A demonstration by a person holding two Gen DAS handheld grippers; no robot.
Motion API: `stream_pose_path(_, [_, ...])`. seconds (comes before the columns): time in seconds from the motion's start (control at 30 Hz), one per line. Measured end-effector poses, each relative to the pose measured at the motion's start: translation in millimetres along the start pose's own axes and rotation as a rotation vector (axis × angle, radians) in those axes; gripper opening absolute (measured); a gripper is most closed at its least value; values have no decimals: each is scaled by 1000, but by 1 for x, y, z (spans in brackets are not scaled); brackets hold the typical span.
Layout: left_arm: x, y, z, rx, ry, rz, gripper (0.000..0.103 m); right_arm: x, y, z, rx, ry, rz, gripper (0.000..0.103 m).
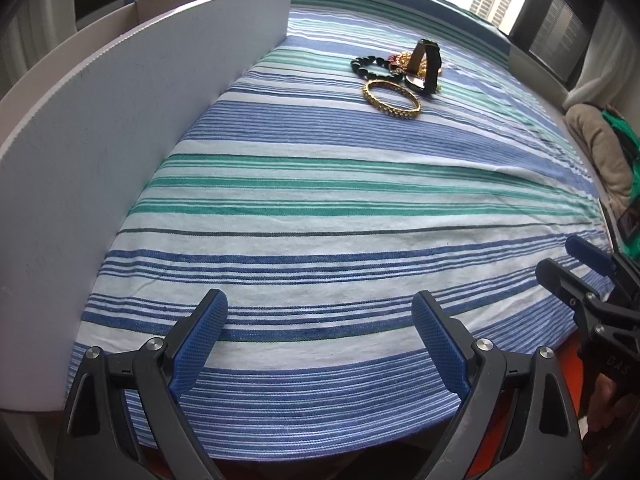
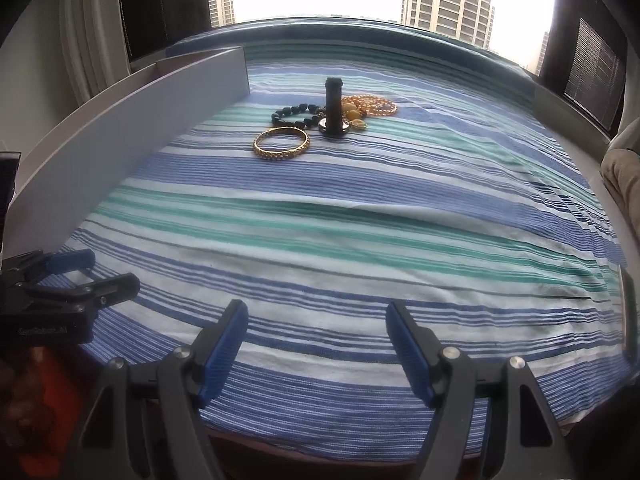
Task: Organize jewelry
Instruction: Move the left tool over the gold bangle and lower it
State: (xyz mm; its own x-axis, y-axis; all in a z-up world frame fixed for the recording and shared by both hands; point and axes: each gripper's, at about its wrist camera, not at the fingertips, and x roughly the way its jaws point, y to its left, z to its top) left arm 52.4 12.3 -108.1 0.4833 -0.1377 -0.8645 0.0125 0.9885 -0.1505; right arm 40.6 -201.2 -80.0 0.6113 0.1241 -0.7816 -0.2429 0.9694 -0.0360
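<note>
Both empty and wide open, left hand-held gripper [image 1: 320, 344] and right hand-held gripper [image 2: 316, 350] near the bed's [image 2: 360, 248] front edge, far from the tangled pile toward its far edge: gold bangle [image 2: 281, 144], black bead bracelet [image 2: 296, 114], watch [image 2: 334, 108] — liable to snag and drag together.

Both grippers: left gripper [image 1: 320, 340] and right gripper [image 2: 316, 344] have black angular arms, silver round screws, blue cross-hatched pads [image 1: 200, 344]; faint white lettering on bodies.

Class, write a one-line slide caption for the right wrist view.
Open right gripper faces a gold bangle, black bead bracelet and watch on striped cloth.
</note>
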Motion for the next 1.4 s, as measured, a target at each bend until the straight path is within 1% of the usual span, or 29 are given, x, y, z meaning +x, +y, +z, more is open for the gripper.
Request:
stream_pose_path(0.43, [-5,-1,1,0,-8,-8,94,-3,3,1,-6,-14,-5,73])
stream_pose_path(0.6, [-6,-2,1,4,-4,-1,94,-6,-4,2,10,-34,-11,73])
stream_pose_path(0.83, [0,-5,7,5,32,2,94,2,-18,2,54,-21,-7,73])
stream_pose_path(0.97, [-5,-11,25,19,48,-33,94,2,-24,0,68,-26,-2,73])
stream_pose_path(1.07, [-11,-14,49,6,45,-69,94,3,-32,-1,86,-30,-1,73])
stream_pose_path(1.13, [-11,-17,68,-11,58,-92,94,3,-36,-1,99,-32,1,73])
stream_pose_path(1.23, [0,-27,96,-11,87,-105,94,3,-42,-1,113,-37,5,73])
stream_pose_path(1.4, [35,-45,134,16,81,-86,94,1,-48,-3,128,-45,12,73])
